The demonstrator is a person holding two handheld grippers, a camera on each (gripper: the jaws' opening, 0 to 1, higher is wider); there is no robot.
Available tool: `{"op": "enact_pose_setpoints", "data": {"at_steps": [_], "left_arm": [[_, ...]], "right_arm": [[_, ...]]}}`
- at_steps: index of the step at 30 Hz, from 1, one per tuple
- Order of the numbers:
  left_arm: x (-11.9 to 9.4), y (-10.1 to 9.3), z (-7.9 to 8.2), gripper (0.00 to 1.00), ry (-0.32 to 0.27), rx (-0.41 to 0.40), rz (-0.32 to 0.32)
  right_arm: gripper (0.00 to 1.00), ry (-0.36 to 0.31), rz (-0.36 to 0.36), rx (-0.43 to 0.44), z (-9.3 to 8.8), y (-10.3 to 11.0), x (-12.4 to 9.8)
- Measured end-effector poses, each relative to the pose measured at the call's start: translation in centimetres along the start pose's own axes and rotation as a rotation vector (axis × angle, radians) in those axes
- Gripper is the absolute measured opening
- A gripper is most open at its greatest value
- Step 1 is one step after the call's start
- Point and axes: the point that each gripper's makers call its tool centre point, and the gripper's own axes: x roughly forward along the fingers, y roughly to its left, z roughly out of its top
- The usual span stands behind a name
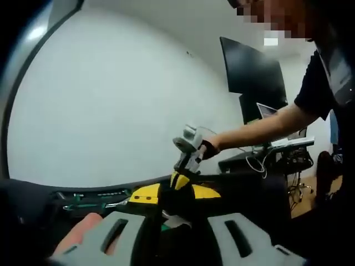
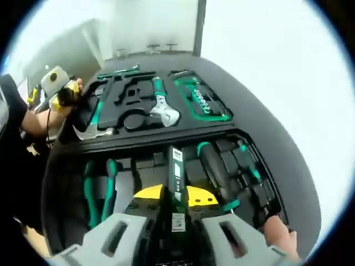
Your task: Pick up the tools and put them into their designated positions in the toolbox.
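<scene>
- Ahead of my left gripper and to its upper right I see a dark monitor point(image 1: 253, 72) standing against the white wall point(image 1: 111, 100).
- Below that monitor sits an open laptop point(image 1: 269, 111) on a desk point(image 1: 294, 145), with white cables point(image 1: 256, 164) hanging off its edge.
- Further right, low down, a chair base point(image 1: 299, 191) stands on a wooden floor point(image 1: 310, 197).
- Beyond my right gripper, a dark vertical post point(image 2: 199, 25) rises at the far side.

The right hand-held gripper point(image 2: 173, 235) hides the lower end of the green level point(image 2: 176, 177).
</scene>
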Motion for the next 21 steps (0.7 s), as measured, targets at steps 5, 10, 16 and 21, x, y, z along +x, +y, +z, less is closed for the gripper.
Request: {"op": "enact_pose_setpoints", "data": {"at_steps": [5, 10, 16, 21], "left_arm": [[0.0, 0.0, 0.0, 0.21, -0.002, 0.0, -0.002], [0.0, 0.0, 0.0, 0.21, -0.002, 0.001, -0.002], [0.0, -0.1, 0.1, 0.21, -0.002, 0.002, -0.003], [0.0, -0.2, 0.0, 0.21, 0.0, 0.004, -0.002]], "right_arm": [[0.09, 0.014, 0.018, -0.046, -0.1, 0.5, 0.2], [0.0, 0.004, 0.055, -0.075, -0.3, 1.8, -0.2], [0.15, 0.022, 0.057, -0.079, 0.2, 2.6, -1.7], [0.18, 0.202, 0.049, -0.018, -1.5, 0.6, -0.7]]}}
